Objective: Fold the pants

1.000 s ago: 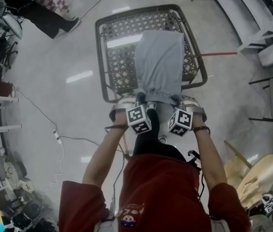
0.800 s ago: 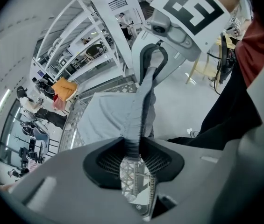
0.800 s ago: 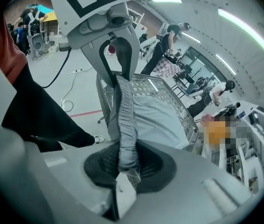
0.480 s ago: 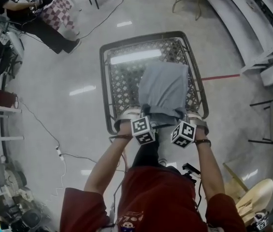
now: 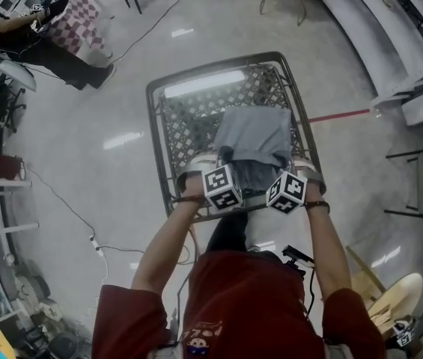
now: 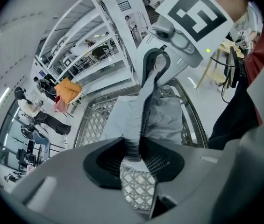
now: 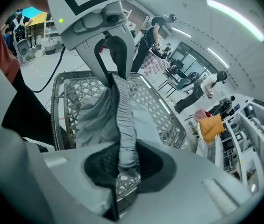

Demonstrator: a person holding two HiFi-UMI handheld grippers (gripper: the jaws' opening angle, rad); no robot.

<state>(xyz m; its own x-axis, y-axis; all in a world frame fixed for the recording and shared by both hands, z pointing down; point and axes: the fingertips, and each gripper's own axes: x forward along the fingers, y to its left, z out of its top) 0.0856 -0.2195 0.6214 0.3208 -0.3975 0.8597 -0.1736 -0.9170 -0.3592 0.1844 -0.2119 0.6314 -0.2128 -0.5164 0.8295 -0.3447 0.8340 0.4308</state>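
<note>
The grey pants [image 5: 254, 132] lie on a metal lattice table [image 5: 159, 137], with their near end lifted. My left gripper [image 5: 221, 158] is shut on the elastic waistband [image 6: 132, 148] at its left corner. My right gripper [image 5: 286, 161] is shut on the same waistband [image 7: 124, 141] at the right corner. Both grippers hang side by side above the table's near half and point steeply down. In the left gripper view the right gripper [image 6: 154, 69] shows across the stretched band. In the right gripper view the left gripper [image 7: 113, 48] shows likewise. The fabric under the raised end is hidden.
A red line [image 5: 346, 115] runs across the shiny floor right of the table. A cable [image 5: 69, 204] trails on the floor at left. A seated person [image 5: 39, 32] is at far left, white shelving [image 5: 398, 36] at right, a wooden stool [image 5: 394, 298] near my right side.
Both grippers have carried the waistband up and away from me, from the table's near edge to over its near half. The visible stretch of pants has grown shorter.
</note>
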